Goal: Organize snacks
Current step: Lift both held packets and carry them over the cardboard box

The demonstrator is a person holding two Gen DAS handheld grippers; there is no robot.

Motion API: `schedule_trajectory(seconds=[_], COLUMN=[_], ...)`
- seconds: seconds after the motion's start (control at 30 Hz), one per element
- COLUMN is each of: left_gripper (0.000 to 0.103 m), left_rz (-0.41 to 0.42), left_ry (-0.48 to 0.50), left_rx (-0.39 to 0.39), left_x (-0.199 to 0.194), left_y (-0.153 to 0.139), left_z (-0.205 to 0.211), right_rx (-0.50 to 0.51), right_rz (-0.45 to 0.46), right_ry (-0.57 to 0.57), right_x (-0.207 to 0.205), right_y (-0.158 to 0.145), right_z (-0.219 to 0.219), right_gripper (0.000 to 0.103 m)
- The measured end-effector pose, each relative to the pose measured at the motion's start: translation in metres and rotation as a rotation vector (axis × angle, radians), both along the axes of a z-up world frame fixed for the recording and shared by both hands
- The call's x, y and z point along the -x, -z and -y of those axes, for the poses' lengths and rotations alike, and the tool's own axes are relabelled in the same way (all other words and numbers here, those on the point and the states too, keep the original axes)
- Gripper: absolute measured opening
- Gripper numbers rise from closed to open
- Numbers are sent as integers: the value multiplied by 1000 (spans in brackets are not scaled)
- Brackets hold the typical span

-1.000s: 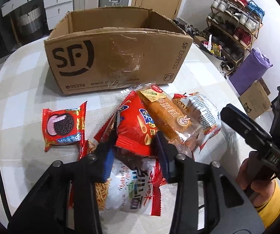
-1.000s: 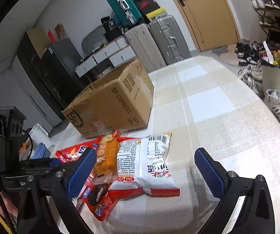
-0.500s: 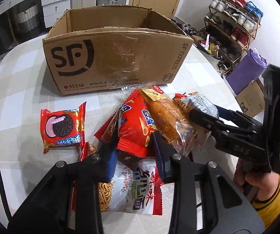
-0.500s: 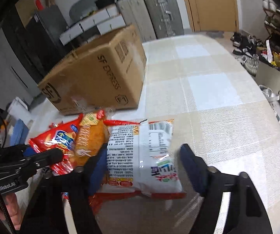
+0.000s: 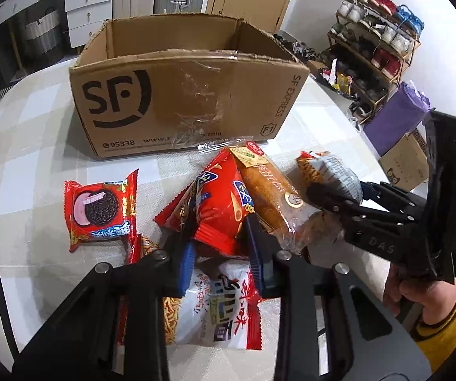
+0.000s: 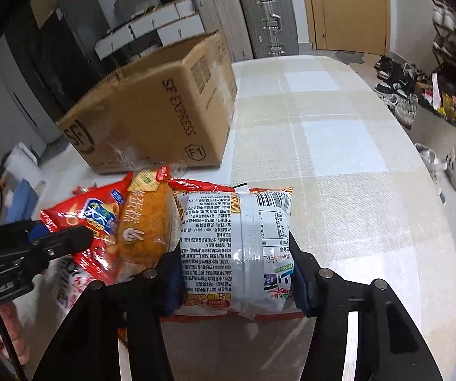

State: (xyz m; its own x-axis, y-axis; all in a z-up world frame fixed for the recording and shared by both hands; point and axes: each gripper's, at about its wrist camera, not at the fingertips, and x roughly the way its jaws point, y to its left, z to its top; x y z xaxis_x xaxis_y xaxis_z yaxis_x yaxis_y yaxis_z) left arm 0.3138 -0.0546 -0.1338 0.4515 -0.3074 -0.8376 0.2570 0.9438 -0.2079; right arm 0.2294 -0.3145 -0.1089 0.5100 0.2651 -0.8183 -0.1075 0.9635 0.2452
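My left tool clamps the red crinkly chip bag; right tool clamps the white noodle packet. One brown cardboard box reads "SF EXPRESS", "95338".

One cardboard box is seen on the desk, and five snack packets are counted in front of it: one red chip bag, one cake bar in a clear wrapper, one cookie packet, and two noodle-snack bags, one under the left tool and one at the right. Two tools are counted, the left tool and the right tool. Two suitcases are seen by the far wall, and one shoe rack is seen beyond the desk.
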Motion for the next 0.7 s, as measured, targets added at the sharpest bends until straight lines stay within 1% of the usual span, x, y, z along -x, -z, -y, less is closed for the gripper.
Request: schedule_trajectory(seconds=[0.1, 0.3, 0.37, 0.47, 0.53, 0.67, 0.7], left_gripper=[24, 22, 21, 20, 19, 19, 18], left_rz=[6, 17, 21, 7, 8, 7, 4], left_ry=[-3, -15, -20, -25, -21, -5, 1], left_rx=[7, 48, 61, 107, 128, 124, 134], left_x=[5, 15, 20, 24, 29, 41, 44], left_y=[-3, -14, -19, -25, -28, -31, -31], left_z=[-5, -15, -20, -23, -23, -18, -17], right_rx=[-37, -91, -94, -73, -76, -89, -92], right_rz=[15, 64, 79, 98, 109, 111, 113], right_ry=[10, 25, 24, -13, -29, -35, -36], right_x=[7, 23, 27, 33, 38, 45, 48], right_y=[-7, -24, -30, -41, -46, -49, -49], right_z=[7, 16, 16, 7, 4, -1, -1], right_gripper=[54, 54, 54, 54, 54, 54, 54])
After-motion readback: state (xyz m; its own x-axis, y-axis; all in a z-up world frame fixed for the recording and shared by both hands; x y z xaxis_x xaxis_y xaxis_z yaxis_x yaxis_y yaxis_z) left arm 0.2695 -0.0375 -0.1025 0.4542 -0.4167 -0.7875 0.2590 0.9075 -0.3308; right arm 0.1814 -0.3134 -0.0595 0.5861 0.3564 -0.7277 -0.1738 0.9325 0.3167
